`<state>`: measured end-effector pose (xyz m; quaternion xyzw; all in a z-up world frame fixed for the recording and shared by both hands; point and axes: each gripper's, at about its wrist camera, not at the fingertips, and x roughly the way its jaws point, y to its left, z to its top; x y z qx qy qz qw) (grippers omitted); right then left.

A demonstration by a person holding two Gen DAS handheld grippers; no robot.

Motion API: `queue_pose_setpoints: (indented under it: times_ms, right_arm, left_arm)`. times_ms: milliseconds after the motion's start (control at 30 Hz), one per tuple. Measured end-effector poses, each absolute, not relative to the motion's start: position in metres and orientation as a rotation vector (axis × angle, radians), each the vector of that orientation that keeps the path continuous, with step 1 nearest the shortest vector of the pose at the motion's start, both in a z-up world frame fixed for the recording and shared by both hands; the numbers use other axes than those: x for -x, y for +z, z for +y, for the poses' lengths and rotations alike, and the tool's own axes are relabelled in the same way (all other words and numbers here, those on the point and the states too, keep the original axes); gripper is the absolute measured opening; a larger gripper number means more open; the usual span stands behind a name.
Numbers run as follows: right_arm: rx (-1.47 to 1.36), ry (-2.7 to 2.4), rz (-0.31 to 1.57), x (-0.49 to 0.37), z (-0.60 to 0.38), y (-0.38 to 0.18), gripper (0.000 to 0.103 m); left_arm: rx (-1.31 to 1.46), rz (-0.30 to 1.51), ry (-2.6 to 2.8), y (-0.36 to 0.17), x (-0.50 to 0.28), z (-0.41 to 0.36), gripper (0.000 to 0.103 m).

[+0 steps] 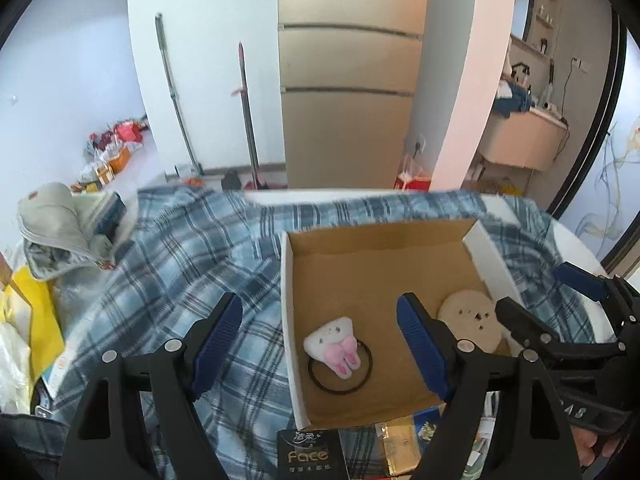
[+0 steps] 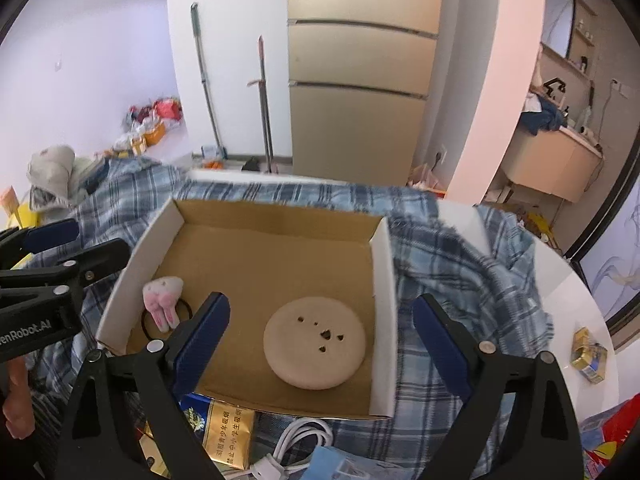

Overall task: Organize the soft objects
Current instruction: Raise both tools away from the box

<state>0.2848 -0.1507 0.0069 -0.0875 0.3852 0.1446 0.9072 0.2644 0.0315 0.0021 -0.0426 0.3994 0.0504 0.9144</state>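
Between my left gripper (image 1: 320, 344)'s two blue-padded fingers (image 1: 420, 344), spread wide and grasping nothing, sits one small white plush toy (image 1: 334, 340) with pink rabbit ears, lying on one black hair tie (image 1: 340, 368) at the near left of the box floor. My right gripper (image 2: 320, 344) is released too, its two fingers (image 2: 202, 338) wide apart and bare, hovering over one round beige pad (image 2: 315, 342) with a few small heart-shaped holes, which rests flat at the near right of the box floor, well apart from the toy.

Both soft things lie inside one shallow cardboard box (image 2: 382, 280), brown within and white outside. It sits on one blue plaid cloth (image 1: 180, 264) spread over the round white counter (image 2: 568, 304).

Just beside the box's near edge, the right wrist view shows one gold and blue packet (image 2: 228, 432) and one coiled white cable (image 2: 296, 440); the left wrist view shows one black packet (image 1: 310, 456) printed "Face". One small gold and blue carton (image 2: 590, 354) lies on the bare counter to the right. One grey bundle of fabric (image 1: 56, 232) is heaped at the far left, and one tall beige fridge (image 1: 348, 80) stands behind with two long handles (image 1: 176, 96) leaning on the wall beside it.
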Motion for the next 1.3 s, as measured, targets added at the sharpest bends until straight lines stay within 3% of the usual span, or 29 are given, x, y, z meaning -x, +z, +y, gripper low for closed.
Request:
queue_pose_setpoints:
  times_ms: [200,300,467,533,967,1300]
  right_arm:
    - [0.130,0.297,0.674,-0.266,-0.167,0.048,0.095]
    - [0.102,0.293,0.584,-0.249,-0.176,0.072,0.103]
    - [0.090,0.281,0.448,-0.220,-0.184,0.106,0.103]
    - [0.085,0.282,0.409,-0.211,-0.187,0.116,0.103]
    - [0.050,0.253,0.275,-0.151,-0.198,0.148,0.103]
    - [0.046,0.253,0.180,-0.117,-0.202,0.142,0.103]
  left_arm:
    - [0.078,0.670,0.106,0.049,-0.231,0.031,0.082]
    - [0.091,0.546,0.106,0.078,-0.206,0.033,0.088]
    - [0.101,0.420,0.098,0.110,-0.173,0.033,0.091]
    - [0.113,0.376,0.094,0.118,-0.163,0.034,0.103]
    - [0.100,0.262,0.058,0.159,-0.105,0.015,0.103]
    - [0.104,0.129,0.058,0.150,-0.044,0.014,0.103]
